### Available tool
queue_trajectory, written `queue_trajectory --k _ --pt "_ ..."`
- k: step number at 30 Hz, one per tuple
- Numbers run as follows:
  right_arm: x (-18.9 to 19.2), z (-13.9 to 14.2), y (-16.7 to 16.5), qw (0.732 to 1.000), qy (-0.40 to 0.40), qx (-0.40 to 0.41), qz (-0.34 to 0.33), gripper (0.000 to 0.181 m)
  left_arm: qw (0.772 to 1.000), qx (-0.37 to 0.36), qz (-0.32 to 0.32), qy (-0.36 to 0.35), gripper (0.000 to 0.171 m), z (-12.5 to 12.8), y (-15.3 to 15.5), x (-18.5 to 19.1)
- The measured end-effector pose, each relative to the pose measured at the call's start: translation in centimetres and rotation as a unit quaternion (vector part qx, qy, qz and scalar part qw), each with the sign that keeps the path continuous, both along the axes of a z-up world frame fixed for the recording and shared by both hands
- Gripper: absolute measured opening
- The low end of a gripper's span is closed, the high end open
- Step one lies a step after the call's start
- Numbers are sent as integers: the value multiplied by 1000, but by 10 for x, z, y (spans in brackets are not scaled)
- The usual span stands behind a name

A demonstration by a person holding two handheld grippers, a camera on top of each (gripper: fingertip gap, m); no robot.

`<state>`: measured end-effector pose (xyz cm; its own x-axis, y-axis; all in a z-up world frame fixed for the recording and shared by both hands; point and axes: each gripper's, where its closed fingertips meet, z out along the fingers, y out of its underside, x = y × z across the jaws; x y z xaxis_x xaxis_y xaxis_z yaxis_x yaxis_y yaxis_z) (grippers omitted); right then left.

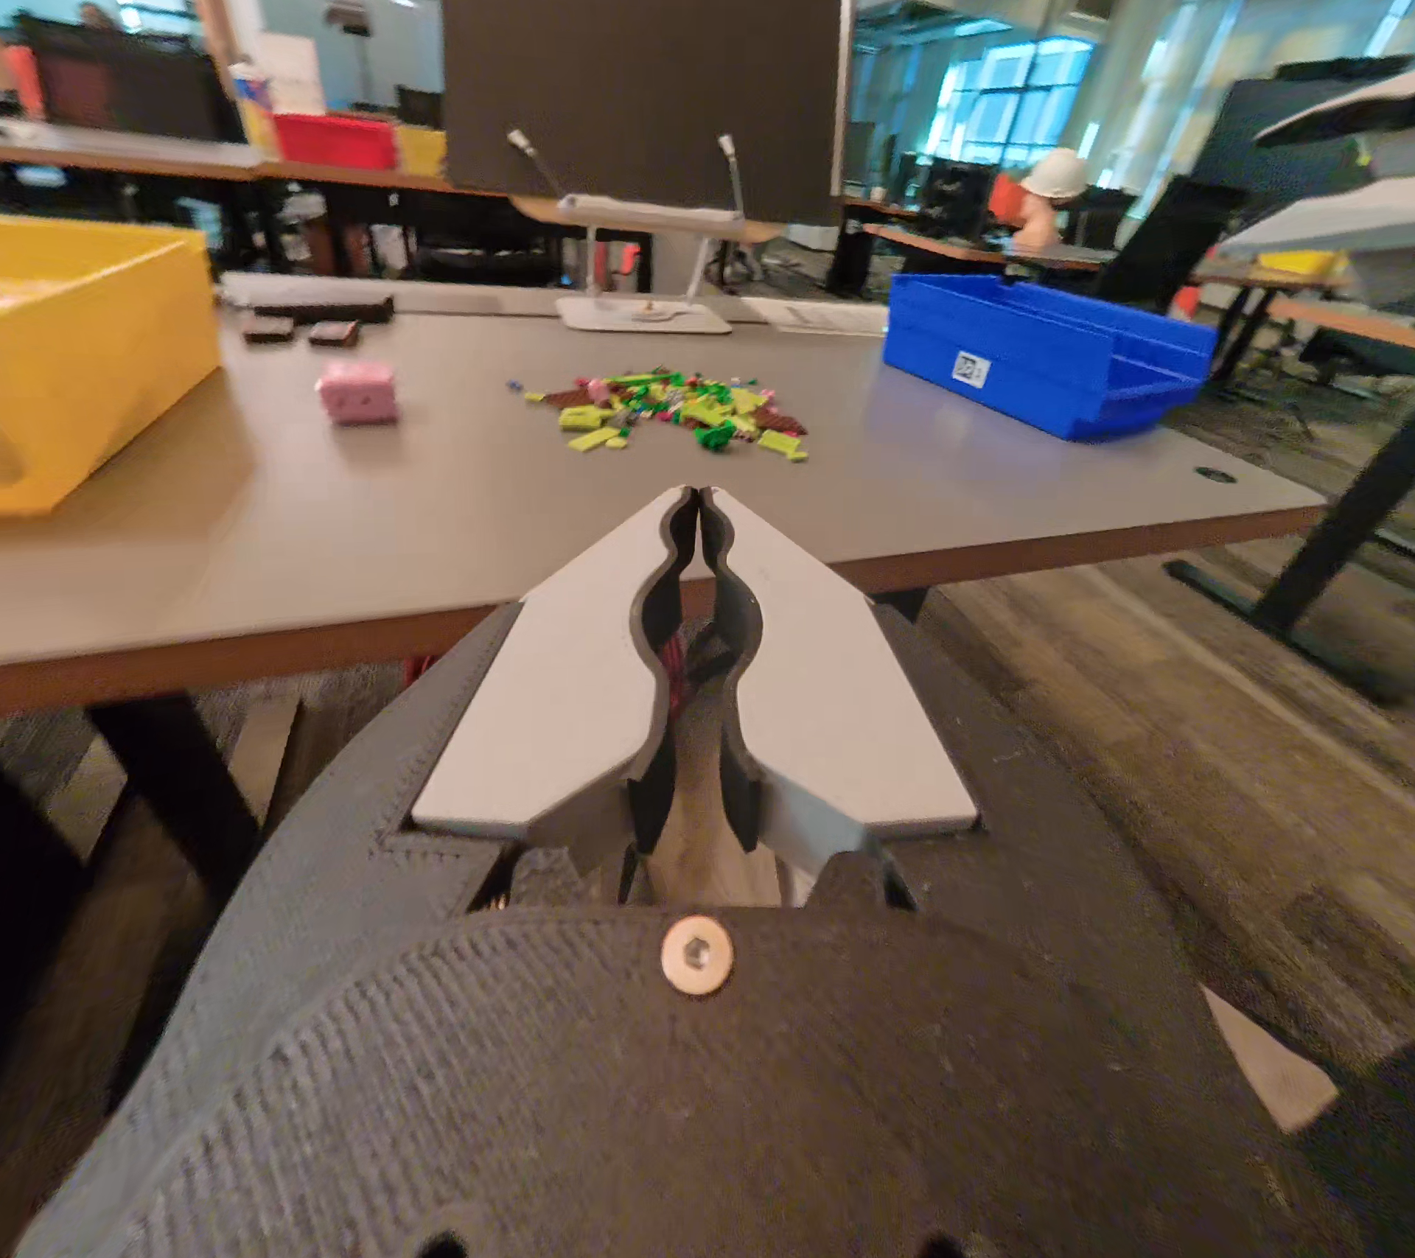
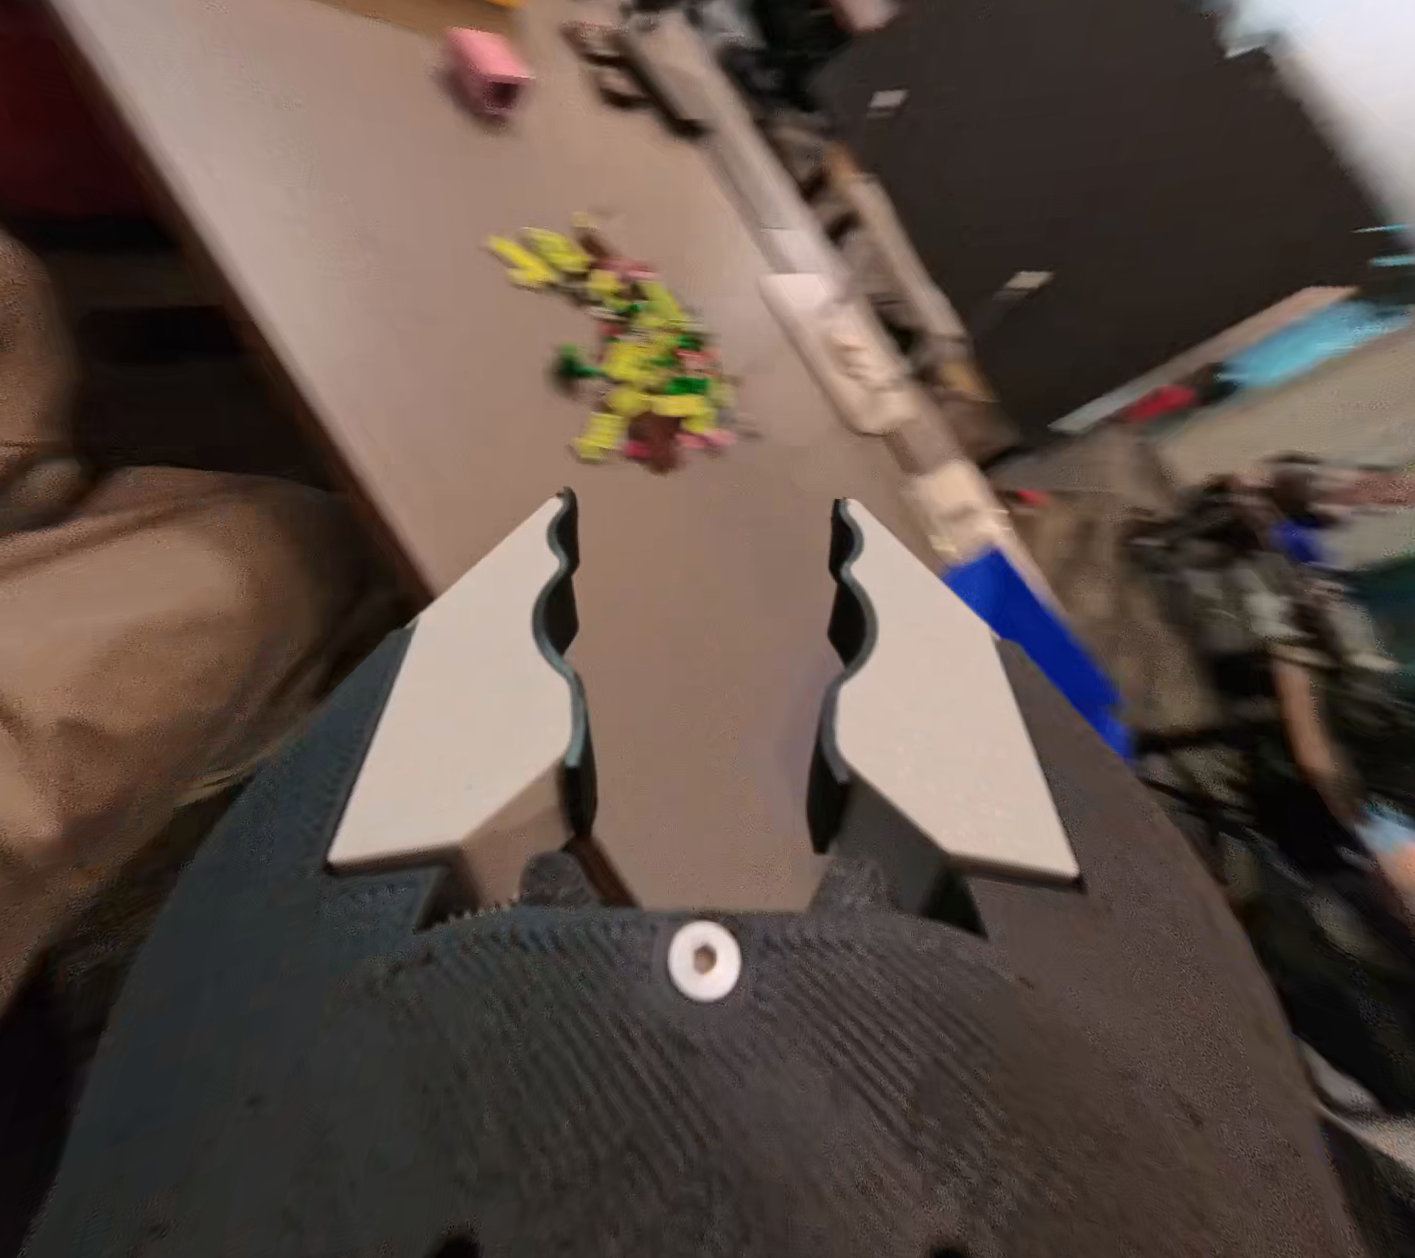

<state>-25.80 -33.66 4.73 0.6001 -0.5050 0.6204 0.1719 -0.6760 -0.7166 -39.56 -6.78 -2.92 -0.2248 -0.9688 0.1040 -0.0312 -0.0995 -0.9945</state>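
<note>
A pile of small toy bricks (image 1: 666,406), mostly lime green with brown, pink and dark green pieces, lies on the grey table (image 1: 306,532). It also shows in the blurred right wrist view (image 2: 635,348). My left gripper (image 1: 698,494) is shut with nothing between its pads, above the table's near edge, short of the pile. My right gripper (image 2: 703,501) is open and empty, held over the table just short of the pile. A pink block (image 1: 358,390) sits left of the pile and shows again in the right wrist view (image 2: 482,69).
A yellow bin (image 1: 84,348) stands at the table's left, a blue bin (image 1: 1034,356) at its right. A white stand (image 1: 647,310) and dark flat blocks (image 1: 321,321) sit at the back. A dark panel (image 1: 643,57) rises behind. Desks and floor surround the table. My right fingertips sit around 30 cm from my left ones.
</note>
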Motion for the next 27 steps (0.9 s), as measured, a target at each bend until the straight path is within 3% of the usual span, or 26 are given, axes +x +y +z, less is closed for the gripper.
queue_trajectory --k 3,6,8,12,15,18,21,27 --pt "-3 12 -50 993 16 96 -59 62 997 34 -62 18 1 6 -15 29" --pt "-11 -16 -58 968 81 230 -60 61 992 49 -113 32 7 4 -35 55" --pt "-5 -42 -54 954 94 278 -62 54 987 74 -132 48 15 -7 -45 73" --pt "14 -108 -21 949 169 260 -50 47 970 110 -193 102 34 -42 -66 119" --pt "45 -131 0 950 192 243 -36 47 960 95 -230 129 44 -53 -83 172" --pt "99 -128 19 955 182 232 -21 39 945 143 -254 151 55 -68 -96 231" --pt "158 -110 51 952 181 244 27 38 920 228 -257 190 51 -98 -98 278" --pt "255 -71 146 925 148 287 199 35 880 238 -325 251 31 -121 -103 308"
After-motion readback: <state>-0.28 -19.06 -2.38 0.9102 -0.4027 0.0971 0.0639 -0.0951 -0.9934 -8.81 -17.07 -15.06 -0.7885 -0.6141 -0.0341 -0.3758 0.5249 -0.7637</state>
